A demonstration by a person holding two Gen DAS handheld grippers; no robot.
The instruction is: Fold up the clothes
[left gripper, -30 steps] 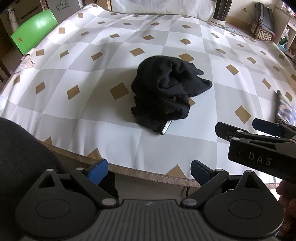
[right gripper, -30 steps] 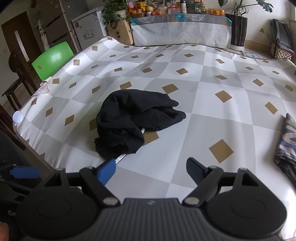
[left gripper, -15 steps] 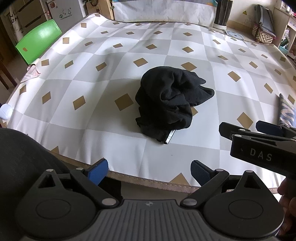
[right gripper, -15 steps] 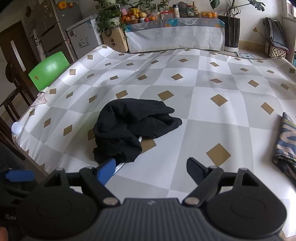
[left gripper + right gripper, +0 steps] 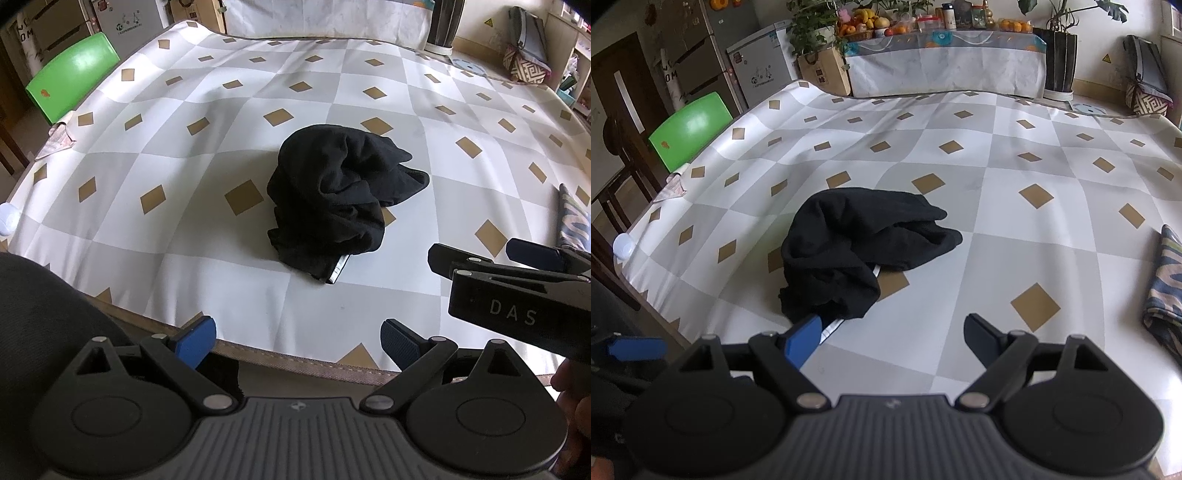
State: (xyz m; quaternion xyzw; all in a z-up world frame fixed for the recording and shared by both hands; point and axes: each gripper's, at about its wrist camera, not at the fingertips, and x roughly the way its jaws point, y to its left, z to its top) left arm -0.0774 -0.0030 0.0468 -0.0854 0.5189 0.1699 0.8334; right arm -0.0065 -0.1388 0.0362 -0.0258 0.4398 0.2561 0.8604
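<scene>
A crumpled black garment (image 5: pixel 340 199) (image 5: pixel 857 254) lies in a heap on the checked tablecloth (image 5: pixel 184 155) (image 5: pixel 1015 184), a white label showing at its near edge. My left gripper (image 5: pixel 297 341) hovers open at the table's near edge, short of the heap, with nothing between its fingers. The right gripper (image 5: pixel 894 338) is open too, low over the cloth, its left fingertip close to the heap's near edge. In the left wrist view the right gripper's body (image 5: pixel 517 295) shows from the side at the right.
A folded patterned cloth (image 5: pixel 1163 288) (image 5: pixel 572 218) lies at the table's right edge. A green chair (image 5: pixel 74 85) (image 5: pixel 689 129) stands at the left. A small white round thing (image 5: pixel 623 245) sits at the left edge. Plants, fruit and cabinets line the back wall.
Both grippers have tilted up and pulled back slightly, so the black heap sits lower and a bit farther in both views. The heap itself has not moved.
</scene>
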